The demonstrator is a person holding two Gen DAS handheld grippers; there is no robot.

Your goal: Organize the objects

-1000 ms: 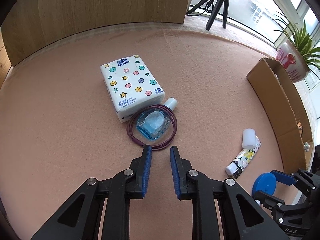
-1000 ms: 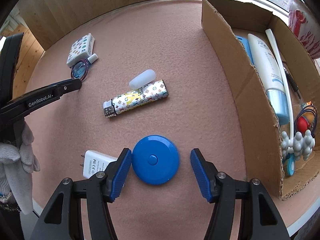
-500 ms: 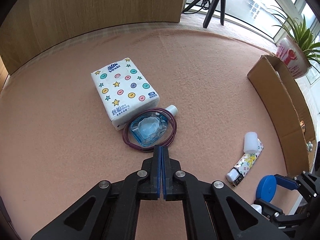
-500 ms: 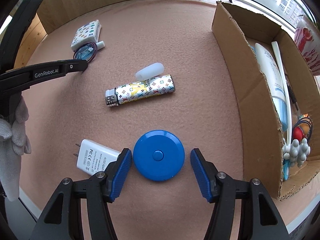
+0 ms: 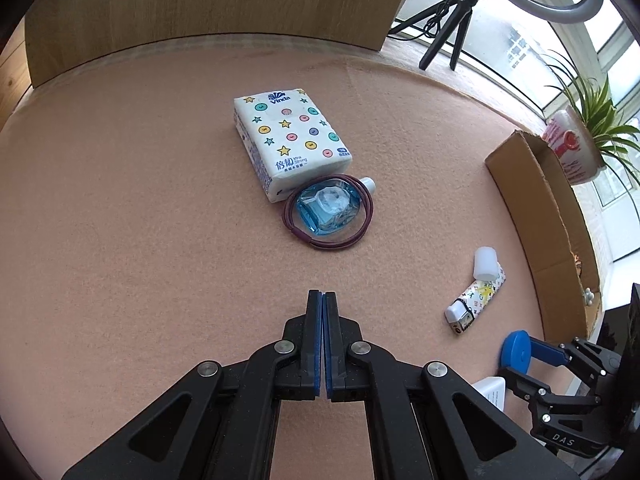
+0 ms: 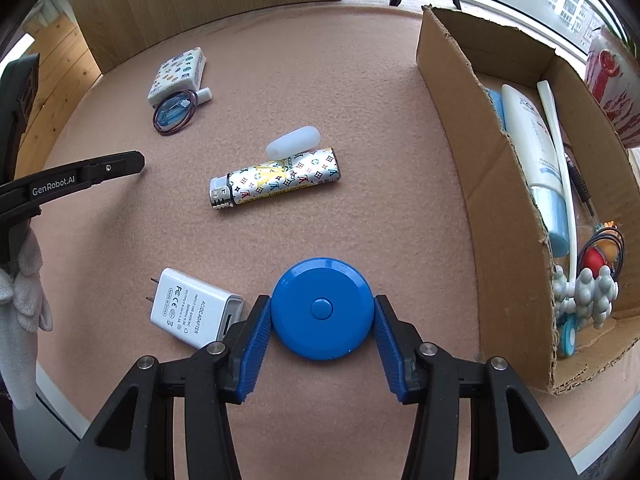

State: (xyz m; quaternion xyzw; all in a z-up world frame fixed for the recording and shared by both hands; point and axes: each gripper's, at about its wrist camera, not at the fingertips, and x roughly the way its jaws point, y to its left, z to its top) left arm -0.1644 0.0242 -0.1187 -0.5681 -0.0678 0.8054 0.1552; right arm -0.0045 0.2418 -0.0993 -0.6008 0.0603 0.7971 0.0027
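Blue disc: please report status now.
Right gripper closing around blue disc, pads at its sides. Left gripper shut, empty. White charger beside the disc; box to its right.

Blue disc (image 5: pixel 516 350) partly masked by the right gripper (image 5: pixel 532 354) in the left wrist view. White charger (image 6: pixel 192 312) has one corner under a blue pad. Carton (image 6: pixel 516 216) near wall conceals the lower contents; print on the white tube (image 6: pixel 532 148) too small to read. Plant pot (image 6: pixel 612 92) cut off at frame edge
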